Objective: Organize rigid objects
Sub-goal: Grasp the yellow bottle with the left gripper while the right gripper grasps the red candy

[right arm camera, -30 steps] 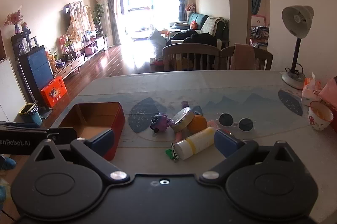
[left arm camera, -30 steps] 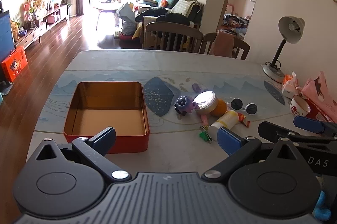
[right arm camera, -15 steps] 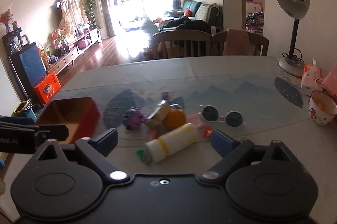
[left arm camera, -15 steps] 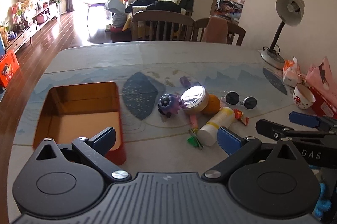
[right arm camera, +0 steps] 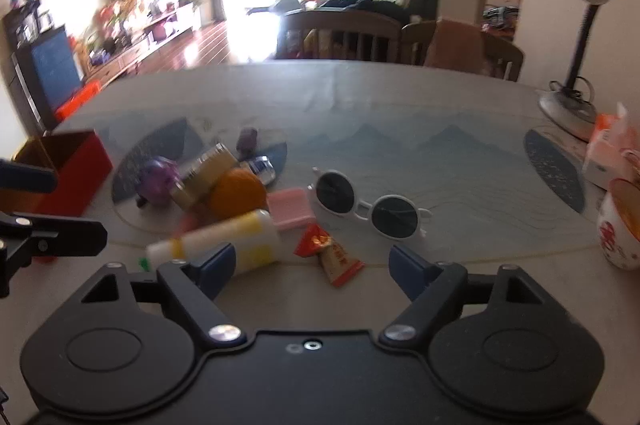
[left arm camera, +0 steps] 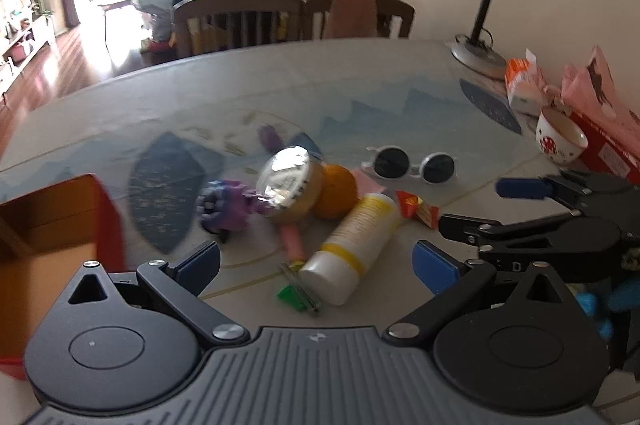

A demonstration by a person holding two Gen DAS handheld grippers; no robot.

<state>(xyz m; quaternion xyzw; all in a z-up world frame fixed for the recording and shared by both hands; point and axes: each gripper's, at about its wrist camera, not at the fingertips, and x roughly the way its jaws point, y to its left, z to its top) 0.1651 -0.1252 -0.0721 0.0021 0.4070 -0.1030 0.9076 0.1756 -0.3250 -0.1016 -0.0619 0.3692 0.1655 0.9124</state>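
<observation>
Lying heaped on the counter [right arm camera: 400,105] beside the empty red tin [right arm camera: 76,169], the white bottle [right arm camera: 228,239] fronts both hand-held grippers, left hand-held gripper [left arm camera: 316,265] spread wide, right hand-held gripper [right arm camera: 310,263] narrowing, neither holding anything, suggesting pickup.

My left tool [left arm camera: 316,261] hangs tilted downward, jaws wide and empty. My right tool [right arm camera: 310,263] beside it has just been closing, nothing gripped.
</observation>
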